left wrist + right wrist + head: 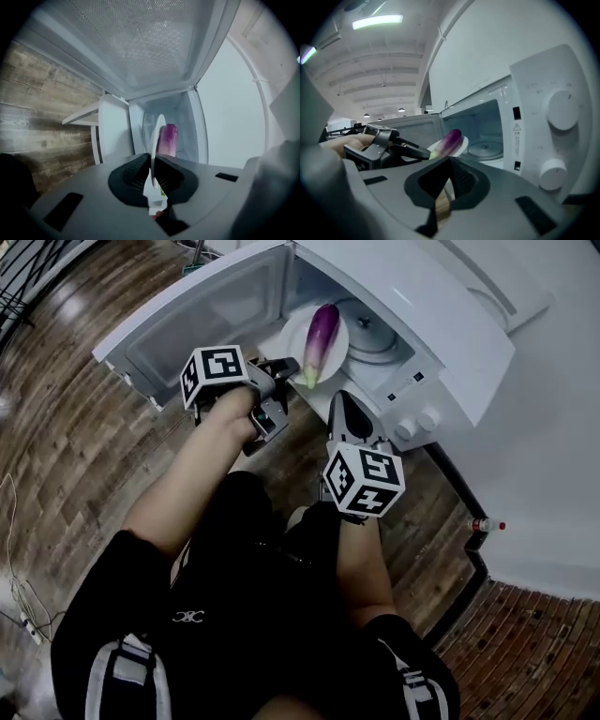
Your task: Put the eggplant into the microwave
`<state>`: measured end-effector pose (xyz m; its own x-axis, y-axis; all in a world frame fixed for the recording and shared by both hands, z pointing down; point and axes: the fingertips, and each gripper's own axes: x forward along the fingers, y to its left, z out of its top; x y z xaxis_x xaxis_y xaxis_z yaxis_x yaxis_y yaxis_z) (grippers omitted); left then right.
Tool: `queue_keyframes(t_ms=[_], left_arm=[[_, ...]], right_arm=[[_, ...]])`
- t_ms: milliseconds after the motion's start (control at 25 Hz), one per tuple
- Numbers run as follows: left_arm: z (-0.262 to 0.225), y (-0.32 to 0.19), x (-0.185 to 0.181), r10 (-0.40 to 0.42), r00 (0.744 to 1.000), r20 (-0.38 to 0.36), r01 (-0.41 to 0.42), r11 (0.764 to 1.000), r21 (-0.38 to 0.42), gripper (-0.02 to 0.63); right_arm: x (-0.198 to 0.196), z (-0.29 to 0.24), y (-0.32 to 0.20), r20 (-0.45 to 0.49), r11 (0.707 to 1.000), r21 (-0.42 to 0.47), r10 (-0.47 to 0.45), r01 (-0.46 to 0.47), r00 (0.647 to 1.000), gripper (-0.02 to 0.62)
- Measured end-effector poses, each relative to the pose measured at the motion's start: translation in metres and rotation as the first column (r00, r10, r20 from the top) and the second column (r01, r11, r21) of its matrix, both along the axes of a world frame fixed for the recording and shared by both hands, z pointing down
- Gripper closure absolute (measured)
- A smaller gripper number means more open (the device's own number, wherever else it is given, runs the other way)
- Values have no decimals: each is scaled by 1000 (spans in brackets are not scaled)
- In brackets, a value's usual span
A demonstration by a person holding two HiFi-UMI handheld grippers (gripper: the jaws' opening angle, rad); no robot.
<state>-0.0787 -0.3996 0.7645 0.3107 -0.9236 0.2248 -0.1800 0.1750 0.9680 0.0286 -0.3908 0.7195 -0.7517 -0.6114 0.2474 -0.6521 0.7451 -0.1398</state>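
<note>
Eggplant [322, 338] lies on plate [292, 337], seemingly at the microwave's [441, 324] open mouth.

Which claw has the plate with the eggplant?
The left claw: it is clamped on the rim of the white plate carrying the eggplant. The right claw is shut on nothing.

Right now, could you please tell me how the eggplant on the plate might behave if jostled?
The eggplant looks rounded and glossy, so it may roll or slide on the plate. The left gripper pinches only the rim, so its weight could tilt the plate.
</note>
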Motion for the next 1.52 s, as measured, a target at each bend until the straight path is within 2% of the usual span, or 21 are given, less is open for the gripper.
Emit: queue_keyframes(t_ms=[240,440,560,720,880,1120,1280,1360,1520], left_arm=[[-8,-27,18,42,999,-7,-42,999,13,588],[-10,-59,24,47,999,-2,-47,999,9,588],[-8,-78,27,46,999,-25,-46,999,8,588],[-4,-99,24,42,996,-83,-40,999,19,585],[5,-115,14,25,998,-64,-25,1000,0,583],[14,-140,19,48,998,-50,-48,999,-15,580],[20,-150,20,48,998,-52,-49,998,-25,578],[22,-155,19,43,998,-35,-44,998,-36,577],[23,-157,19,55,998,36,-53,997,-54,571]], right_arm=[[16,6,8,-15,999,-18,43,-44,999,588],[26,7,5,-17,998,-15,67,-67,998,588],[32,5,4,-21,997,-6,73,-73,997,588],[35,3,-5,-11,996,12,84,-84,996,588],[32,3,-13,18,996,13,84,-84,996,588],[28,4,-4,45,1000,-5,29,-28,999,588],[24,18,2,12,1000,-10,0,0,1000,588],[21,22,2,-9,1000,-6,-12,12,1000,588],[16,24,15,24,996,-27,-79,79,997,588]])
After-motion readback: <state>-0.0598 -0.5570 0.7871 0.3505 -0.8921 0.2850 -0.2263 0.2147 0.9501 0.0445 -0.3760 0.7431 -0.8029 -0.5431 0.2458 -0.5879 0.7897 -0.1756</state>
